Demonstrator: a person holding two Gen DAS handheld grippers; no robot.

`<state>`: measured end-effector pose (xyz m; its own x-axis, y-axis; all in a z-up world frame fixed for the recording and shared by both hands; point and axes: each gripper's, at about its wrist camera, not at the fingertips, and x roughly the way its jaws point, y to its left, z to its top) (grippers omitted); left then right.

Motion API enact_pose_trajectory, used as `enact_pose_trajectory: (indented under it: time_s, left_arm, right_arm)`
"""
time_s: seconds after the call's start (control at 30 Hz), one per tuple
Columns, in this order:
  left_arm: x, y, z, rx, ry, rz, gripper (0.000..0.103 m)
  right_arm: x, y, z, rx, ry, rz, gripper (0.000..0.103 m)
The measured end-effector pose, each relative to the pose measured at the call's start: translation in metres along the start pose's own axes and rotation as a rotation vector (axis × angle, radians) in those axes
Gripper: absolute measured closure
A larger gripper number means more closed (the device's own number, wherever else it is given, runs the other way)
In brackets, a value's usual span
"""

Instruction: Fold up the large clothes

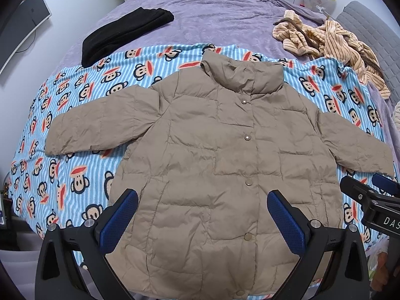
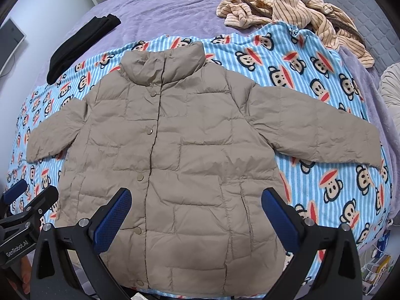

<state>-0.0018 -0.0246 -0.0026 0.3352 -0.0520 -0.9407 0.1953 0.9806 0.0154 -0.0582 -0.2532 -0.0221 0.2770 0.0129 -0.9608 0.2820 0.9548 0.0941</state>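
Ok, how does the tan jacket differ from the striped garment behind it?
The tan jacket lies spread flat on the monkey blanket, sleeves out; the striped garment sits crumpled in a heap. The jacket is plain and quilted, the striped garment ribbed with brown lines. Both are unfolded.

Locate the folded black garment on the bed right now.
The black garment lies at the upper left in both wrist views, on the purple bedspread, overlapping the far-left edge of the monkey-print blanket, beyond the tan jacket's left-hand sleeve.
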Motion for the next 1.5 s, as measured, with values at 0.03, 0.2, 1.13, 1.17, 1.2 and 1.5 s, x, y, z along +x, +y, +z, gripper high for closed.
enact_pose_trajectory:
  time_s: [0.03,0.2,1.13,1.17,1.2,1.5]
  left_arm:
    - [0.0001,0.0001,0.0,-0.001,-0.001,0.0,0.0]
    - [0.0002,0.0003,0.0001,0.001,0.001,-0.002,0.0]
    - [-0.0043,-0.0038,-0.0008,0.007,0.0,-0.005,0.0]
    - [-0.0045,-0.0046,-0.0007,0.009,-0.001,-0.005,0.0]
    - [-0.0047,-0.0054,-0.0005,0.011,-0.001,-0.005,0.0]
    - [-0.0051,-0.0065,-0.0005,0.012,-0.002,-0.005,0.0]
  right_arm:
    - [-0.0005,0.001,-0.0004,0.001,-0.001,0.0,0.0]
    - [-0.0011,0.0006,-0.0003,-0.005,-0.003,-0.004,0.0]
    - [-0.0001,0.0013,-0.0016,-0.006,-0.003,-0.009,0.0]
    - [0.0001,0.0014,-0.0018,-0.007,-0.002,-0.01,0.0]
    - [0.0,0.0018,-0.0024,-0.006,-0.003,-0.01,0.0]
    - [-0.003,-0.0008,-0.0016,-0.007,-0.005,-0.009,0.0]
